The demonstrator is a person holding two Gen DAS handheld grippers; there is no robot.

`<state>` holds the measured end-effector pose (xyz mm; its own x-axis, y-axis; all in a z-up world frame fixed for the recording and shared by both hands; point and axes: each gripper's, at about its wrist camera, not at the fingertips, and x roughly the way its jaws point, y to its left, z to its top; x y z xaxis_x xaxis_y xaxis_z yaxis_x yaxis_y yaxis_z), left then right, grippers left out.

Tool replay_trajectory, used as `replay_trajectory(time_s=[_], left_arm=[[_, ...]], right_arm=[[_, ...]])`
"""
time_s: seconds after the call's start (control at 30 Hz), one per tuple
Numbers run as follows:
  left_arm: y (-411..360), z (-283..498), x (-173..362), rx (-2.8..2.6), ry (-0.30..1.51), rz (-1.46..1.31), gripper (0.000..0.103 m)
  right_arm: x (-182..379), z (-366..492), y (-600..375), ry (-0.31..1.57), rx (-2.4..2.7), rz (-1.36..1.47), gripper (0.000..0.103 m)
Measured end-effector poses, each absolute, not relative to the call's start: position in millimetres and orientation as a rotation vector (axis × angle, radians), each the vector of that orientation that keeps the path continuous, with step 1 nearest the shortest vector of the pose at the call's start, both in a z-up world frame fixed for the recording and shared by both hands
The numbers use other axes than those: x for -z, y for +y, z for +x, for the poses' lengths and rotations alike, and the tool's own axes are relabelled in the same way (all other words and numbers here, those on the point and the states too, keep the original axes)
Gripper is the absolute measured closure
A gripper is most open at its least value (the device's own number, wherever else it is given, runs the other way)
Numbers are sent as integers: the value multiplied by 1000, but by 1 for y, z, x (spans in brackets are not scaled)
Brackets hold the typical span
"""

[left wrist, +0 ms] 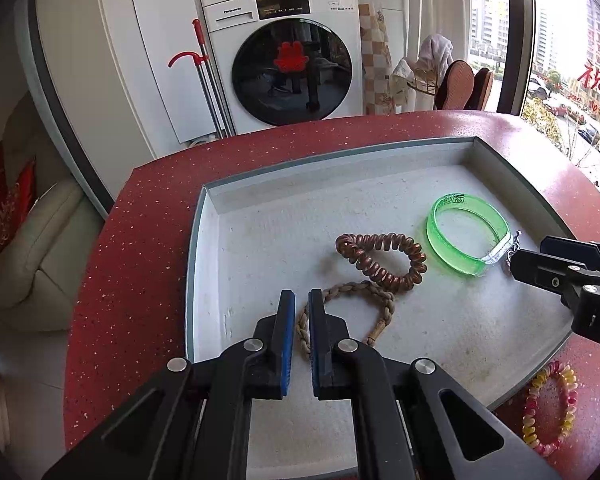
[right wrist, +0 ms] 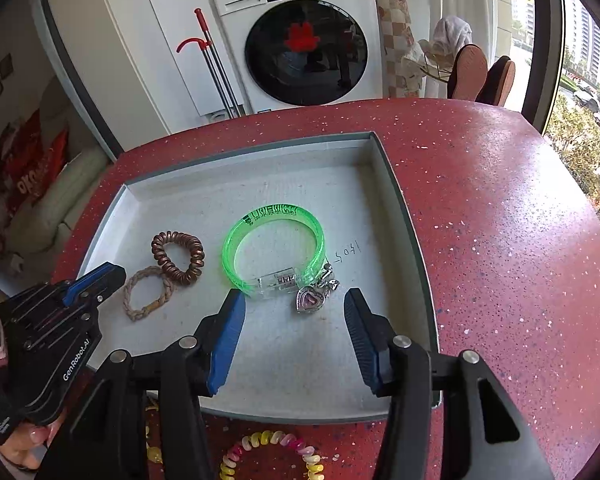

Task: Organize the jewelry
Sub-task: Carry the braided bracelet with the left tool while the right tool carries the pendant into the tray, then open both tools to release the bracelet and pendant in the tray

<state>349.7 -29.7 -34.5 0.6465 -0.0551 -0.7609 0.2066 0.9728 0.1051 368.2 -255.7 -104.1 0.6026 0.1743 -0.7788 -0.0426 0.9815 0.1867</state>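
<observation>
Jaws of the left gripper [left wrist: 301,312] stand almost pressed together, with only a narrow slit between the blue pads and nothing pinched; in the left wrist view their tips hang over the lower left loop of the braided band [left wrist: 350,304], which lies flat in the tray [left wrist: 260,196]. Jaws of the right gripper [right wrist: 294,322] stand spread, pads touching nothing. The heart charm [right wrist: 309,300] lies just above the gap between them in the right wrist view, touching the clear clasp of the green bangle [right wrist: 274,246].

In that view the bangle sits mid-frame in the tray, the brown coil tie [right wrist: 177,257] lies to its left, and the braided band is lower left of the coil, overlapping it slightly. The left gripper enters from the left edge, its tip near the band. A pink-and-yellow coil tie [right wrist: 272,456] lies outside the tray on the red table [right wrist: 500,220], at the bottom of the frame.

The tray is a shallow grey box with low walls and a pale, scuffed floor with pencilled figures right of the bangle. Behind the table stand a washing machine [right wrist: 300,40], a red-handled mop [right wrist: 212,60], and a window on the right.

The tray's upper half is bare, as is its lower right corner. The table right of the tray is free up to its rounded edge.
</observation>
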Motion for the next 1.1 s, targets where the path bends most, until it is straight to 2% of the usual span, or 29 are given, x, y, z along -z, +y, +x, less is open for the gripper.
replay_trajectory(time_s=[0.53, 0.57, 0.6, 0.63, 0.7, 0.77, 0.93, 1.1], left_arm=[[-16, 322, 4, 186, 798, 102, 78], [-14, 318, 2, 187, 794, 100, 74], [-11, 315, 0, 187, 791, 99, 32], [-9, 311, -3, 178, 787, 91, 0], [-4, 302, -5, 156, 735, 80, 0], [-7, 297, 1, 164, 733, 95, 0], [-9, 283, 23, 162, 723, 103, 0], [-3, 266, 50, 161, 714, 131, 0]], right_arm=[[84, 323, -258, 875, -139, 202, 46], [83, 320, -258, 873, -139, 206, 42], [82, 317, -258, 870, -141, 210, 40], [81, 314, -259, 869, -143, 212, 40], [79, 309, -257, 869, -152, 212, 38], [77, 303, -257, 866, -155, 212, 26], [69, 281, -259, 826, -150, 224, 14], [67, 261, -264, 808, -181, 262, 13]])
